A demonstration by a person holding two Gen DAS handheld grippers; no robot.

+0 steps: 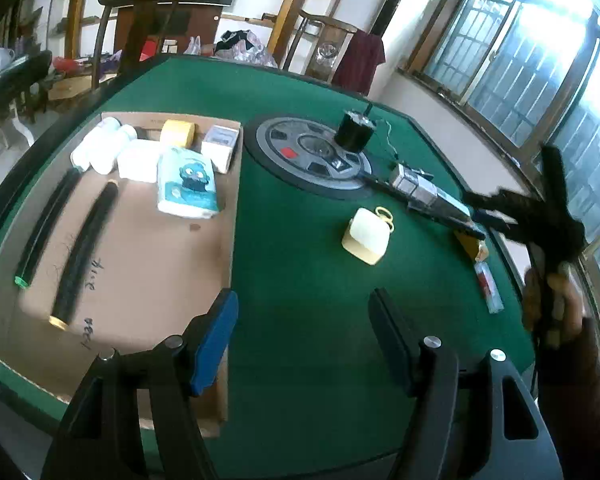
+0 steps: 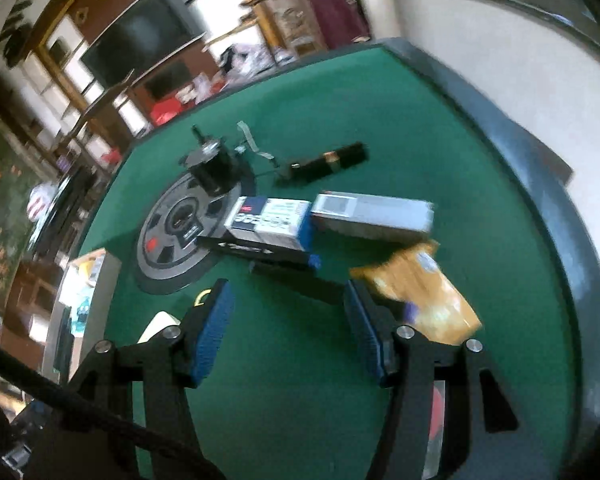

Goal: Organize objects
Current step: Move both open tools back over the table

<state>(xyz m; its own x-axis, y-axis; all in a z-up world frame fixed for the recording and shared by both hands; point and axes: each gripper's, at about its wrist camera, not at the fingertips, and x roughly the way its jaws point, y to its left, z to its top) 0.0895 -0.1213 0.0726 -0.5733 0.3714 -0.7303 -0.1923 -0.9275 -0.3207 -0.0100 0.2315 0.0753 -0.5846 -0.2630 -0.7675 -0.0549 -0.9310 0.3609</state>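
My left gripper [image 1: 304, 336] hangs open over bare green felt, with nothing between its blue pads. Ahead of it a cream box [image 1: 366, 236] with a yellow ring lies on the table. To the left, a cardboard sheet [image 1: 147, 264] carries white bottles [image 1: 99, 148], a yellow tape roll [image 1: 177, 133], a tissue pack [image 1: 187, 182] and two long black tubes [image 1: 85, 252]. My right gripper [image 2: 287, 328] is also open and empty. An orange packet [image 2: 424, 292] lies just right of its right finger. Beyond it are a blue-and-white box [image 2: 271, 220] and a grey box [image 2: 374, 216].
A round grey disc [image 1: 300, 156] in mid-table bears a black cylinder [image 1: 354, 130]. Long black strips [image 2: 295, 276] lie by the boxes, and a dark bar [image 2: 328, 164] lies farther back. A hand [image 1: 560, 304] holds the right gripper at the table's right rim [image 2: 540, 208]. Chairs stand behind.
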